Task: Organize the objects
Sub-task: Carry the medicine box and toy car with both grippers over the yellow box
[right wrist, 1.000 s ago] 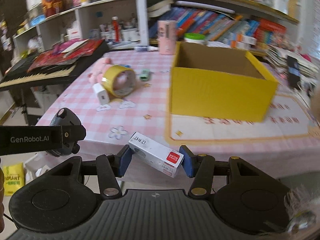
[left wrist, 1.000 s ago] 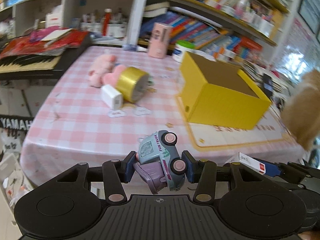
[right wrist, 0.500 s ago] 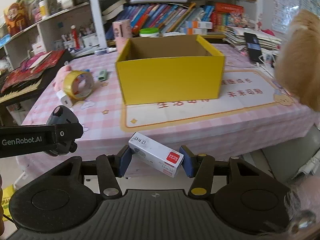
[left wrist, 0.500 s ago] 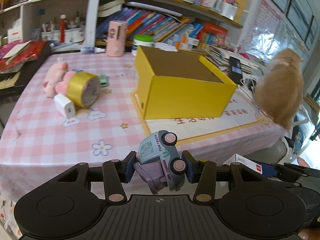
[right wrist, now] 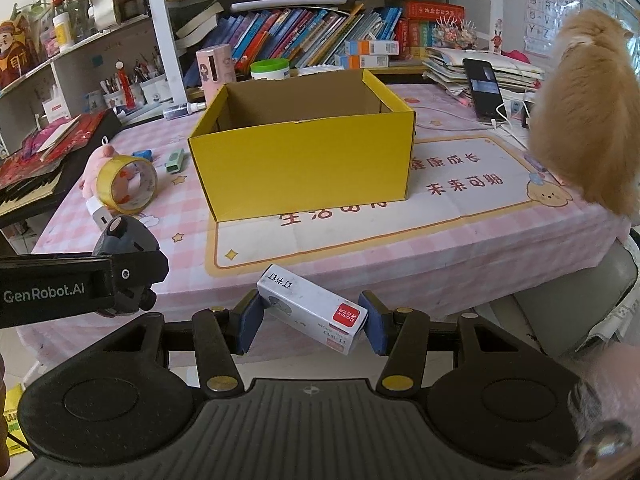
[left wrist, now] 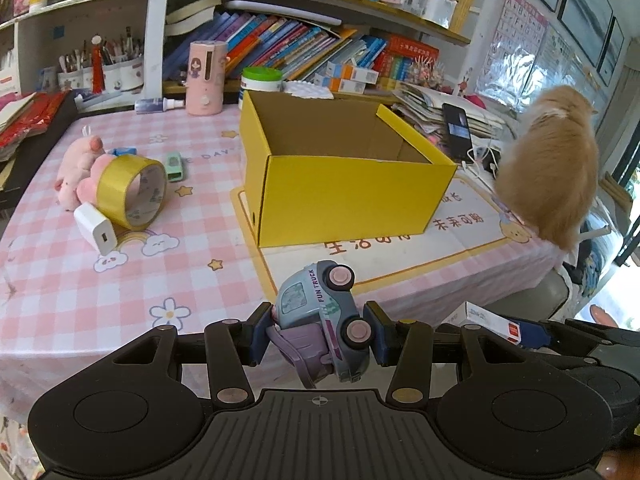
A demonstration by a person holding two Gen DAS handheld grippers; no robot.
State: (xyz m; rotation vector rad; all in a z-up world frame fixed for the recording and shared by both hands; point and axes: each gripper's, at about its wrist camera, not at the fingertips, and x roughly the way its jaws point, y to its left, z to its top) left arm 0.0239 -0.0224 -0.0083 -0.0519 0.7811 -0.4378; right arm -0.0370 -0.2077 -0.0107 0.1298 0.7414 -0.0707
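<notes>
Yellow box point(right wrist: 304, 168) open-topped, unobstructed; cat point(right wrist: 588, 120) crowds table's right edge

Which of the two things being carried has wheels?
The toy truck in the left hand-held gripper: it shows two pink wheels and "FUN TRUCK" lettering. The right hand-held gripper carries a plain white box with a red label.

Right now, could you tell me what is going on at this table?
A person holds two grippers short of the table's near edge. The left gripper is shut on a toy truck; the right gripper is shut on a small white box. The open yellow box ahead looks empty.
</notes>
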